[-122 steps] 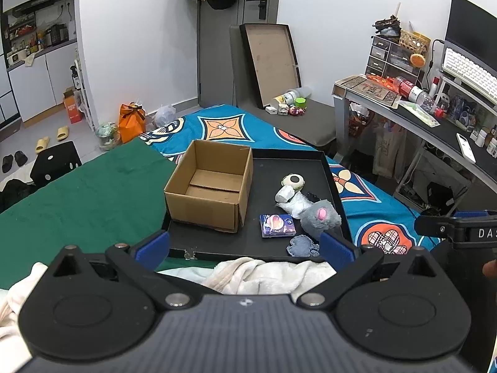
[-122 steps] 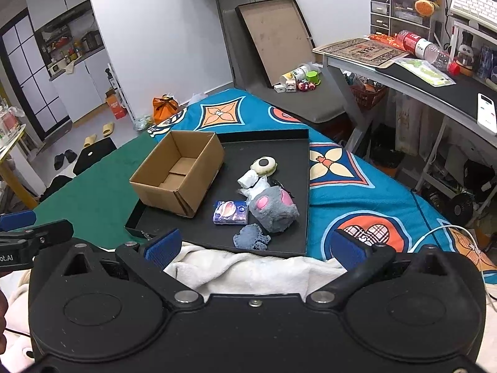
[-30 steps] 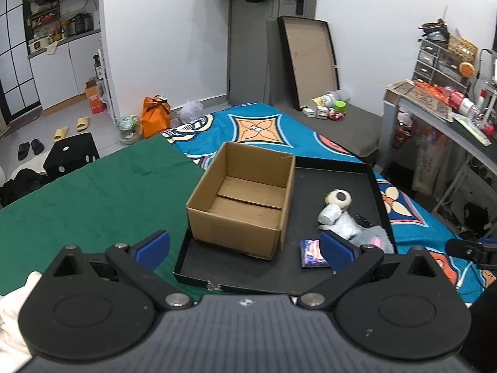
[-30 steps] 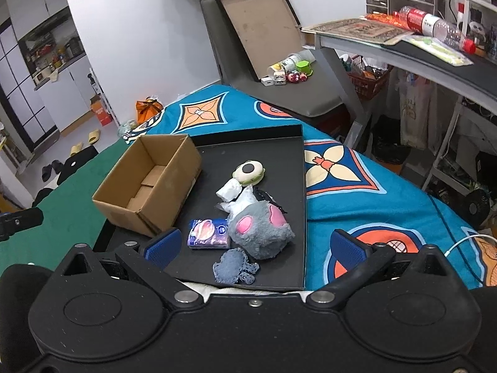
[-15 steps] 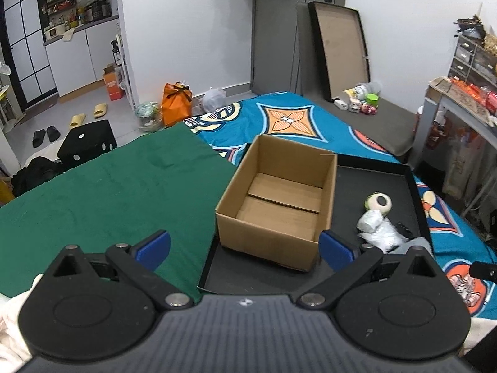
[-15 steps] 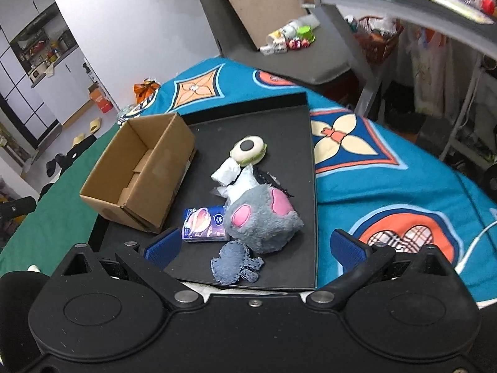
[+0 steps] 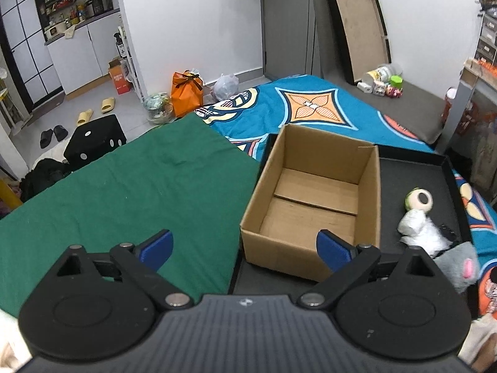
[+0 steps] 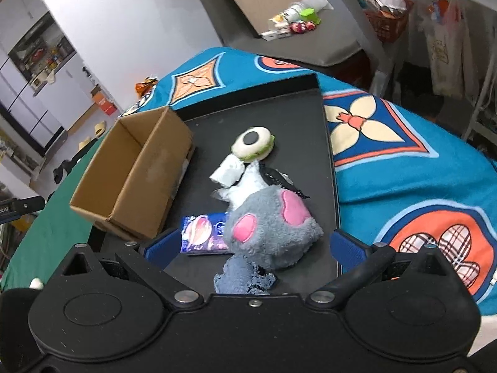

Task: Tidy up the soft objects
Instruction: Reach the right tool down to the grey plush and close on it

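L gripper (image 7: 243, 245): I see fingers wide apart, nothing btwn them; it hangs over the near edge of the cardboard box (image 7: 313, 199), w/ the green cloth (image 7: 130, 192) to its left.
R gripper (image 8: 253, 245): fingers wide apart too, holding nothing; hovers right above the gray plush (image 8: 270, 227), which sits btwn the two blue pads (image 8: 161, 247).
Box: open top, inside bare, sits on left part of the black tray (image 8: 292, 118).
Gray plush: pink patches facing up, on tray, right of box; touching the tissue pack (image 8: 205, 233) on its left and the blue-gray rag (image 8: 243, 276) in front.
Round toy (image 8: 253, 147): cream w/ black spot, farther back on tray, beside a white wad (image 8: 228, 172).
Tray: lies on the blue patterned blanket (image 8: 403, 161).
L view: plush only partly seen at right edge, behind my gripper body.
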`<state>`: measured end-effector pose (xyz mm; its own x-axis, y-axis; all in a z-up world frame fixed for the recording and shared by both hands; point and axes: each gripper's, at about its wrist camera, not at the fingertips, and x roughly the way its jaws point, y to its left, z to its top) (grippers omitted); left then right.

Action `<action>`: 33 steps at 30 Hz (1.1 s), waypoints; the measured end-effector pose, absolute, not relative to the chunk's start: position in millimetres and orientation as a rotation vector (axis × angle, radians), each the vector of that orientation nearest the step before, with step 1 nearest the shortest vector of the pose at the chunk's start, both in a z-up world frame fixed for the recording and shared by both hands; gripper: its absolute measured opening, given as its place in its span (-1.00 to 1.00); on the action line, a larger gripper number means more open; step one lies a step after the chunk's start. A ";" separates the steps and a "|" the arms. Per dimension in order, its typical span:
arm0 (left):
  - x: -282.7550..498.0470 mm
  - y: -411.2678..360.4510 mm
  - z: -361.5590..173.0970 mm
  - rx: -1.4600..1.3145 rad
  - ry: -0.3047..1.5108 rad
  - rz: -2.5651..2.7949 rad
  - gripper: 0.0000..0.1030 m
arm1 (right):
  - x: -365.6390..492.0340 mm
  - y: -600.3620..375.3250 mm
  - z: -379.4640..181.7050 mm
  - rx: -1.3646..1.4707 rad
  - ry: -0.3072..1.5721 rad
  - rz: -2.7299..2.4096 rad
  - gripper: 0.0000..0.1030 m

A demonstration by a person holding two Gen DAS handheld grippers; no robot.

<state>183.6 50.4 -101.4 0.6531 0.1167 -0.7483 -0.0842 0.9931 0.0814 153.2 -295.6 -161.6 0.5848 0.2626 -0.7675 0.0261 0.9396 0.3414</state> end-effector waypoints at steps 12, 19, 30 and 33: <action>231.2 56.9 -136.4 0.114 0.914 0.113 0.63 | 169.5 -293.2 -178.5 0.348 0.928 0.098 0.99; 253.1 62.8 -157.5 0.105 0.971 0.096 0.41 | 180.0 -284.5 -186.9 0.328 0.955 0.116 0.99; 274.0 67.4 -177.4 0.092 1.027 0.045 -0.26 | 197.7 -256.8 -201.1 0.142 1.000 0.101 0.99; 273.1 68.3 -180.4 0.077 1.044 0.031 -0.58 | 199.0 -248.5 -205.1 0.067 1.003 0.098 0.98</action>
<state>273.1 68.3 -180.4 0.5025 0.0626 -0.8623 0.0106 0.9969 0.0786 199.0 -248.5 -205.1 0.5335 0.1131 -0.8382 -0.0517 0.9935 0.1012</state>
